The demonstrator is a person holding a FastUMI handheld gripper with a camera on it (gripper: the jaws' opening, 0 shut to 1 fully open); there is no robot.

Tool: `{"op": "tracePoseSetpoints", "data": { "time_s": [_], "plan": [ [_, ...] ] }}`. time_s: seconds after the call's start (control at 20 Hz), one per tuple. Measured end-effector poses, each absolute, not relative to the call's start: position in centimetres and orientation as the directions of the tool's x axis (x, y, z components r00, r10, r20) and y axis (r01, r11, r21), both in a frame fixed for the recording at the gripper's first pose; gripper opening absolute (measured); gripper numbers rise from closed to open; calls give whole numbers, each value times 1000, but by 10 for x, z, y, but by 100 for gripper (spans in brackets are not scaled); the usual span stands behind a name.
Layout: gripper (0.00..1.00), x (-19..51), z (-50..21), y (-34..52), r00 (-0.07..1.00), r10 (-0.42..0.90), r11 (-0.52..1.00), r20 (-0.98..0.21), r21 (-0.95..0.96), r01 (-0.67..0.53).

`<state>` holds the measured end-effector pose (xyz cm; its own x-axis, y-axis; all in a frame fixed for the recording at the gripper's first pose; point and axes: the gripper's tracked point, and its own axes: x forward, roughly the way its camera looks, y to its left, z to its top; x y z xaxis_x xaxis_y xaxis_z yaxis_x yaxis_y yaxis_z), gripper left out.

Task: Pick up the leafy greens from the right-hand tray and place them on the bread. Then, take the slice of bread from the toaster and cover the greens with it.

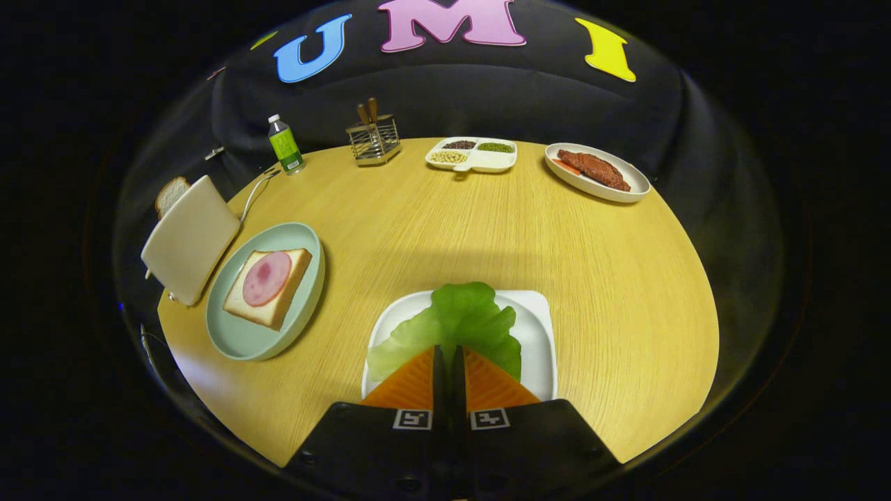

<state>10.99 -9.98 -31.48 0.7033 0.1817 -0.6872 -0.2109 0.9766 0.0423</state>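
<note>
Nearest, gripper (449, 358) with fingers drawn almost together, only a thin slit between them, tips over the near edge of the leafy greens (452, 323); whether the leaf's edge is pinched in that slit cannot be told. Greens lying spread on the white square tray (539, 334), just ahead of and partly under the fingertips, tray resting on the near part of the round wooden table (431, 216). Off to the left of the tray, a pale green plate (240, 337) carrying a slice of bread (275, 309) topped with a round pink slice of ham (266, 278). Just beyond that plate, touching or nearly touching its far-left rim, a cream toaster (189, 238) tilted in the view, with a second bread slice (170, 195) standing up out of its slot and a white cord trailing away behind it. Farther back, toward the cloth wall: a green-labelled bottle (285, 144), a wire utensil holder (374, 139) with wooden handles sticking up, a white divided dish (472, 154) holding beans and grains in separate compartments, and, well to its right, a white oval plate (598, 182) with a piece of reddish-brown meat (594, 168).
</note>
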Motion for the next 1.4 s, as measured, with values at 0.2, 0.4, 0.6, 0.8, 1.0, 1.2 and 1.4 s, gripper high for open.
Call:
{"op": "tracePoseSetpoints", "data": {
  "time_s": [0.2,0.4,0.6,0.8,1.0,1.2,1.4],
  "plan": [
    [5,111,-271,-92,745,176,979,-643,34,-201],
    [5,108,-229,-77,772,171,979,-612,14,-205],
    [5,104,-190,-42,788,204,972,-581,25,-233],
    [5,105,-159,10,795,260,958,-548,40,-285],
    [5,104,-155,74,773,332,930,-541,49,-364],
    [5,107,-175,117,747,361,907,-558,22,-421],
    [5,116,-199,137,732,348,903,-586,1,-429]
  ]
}}
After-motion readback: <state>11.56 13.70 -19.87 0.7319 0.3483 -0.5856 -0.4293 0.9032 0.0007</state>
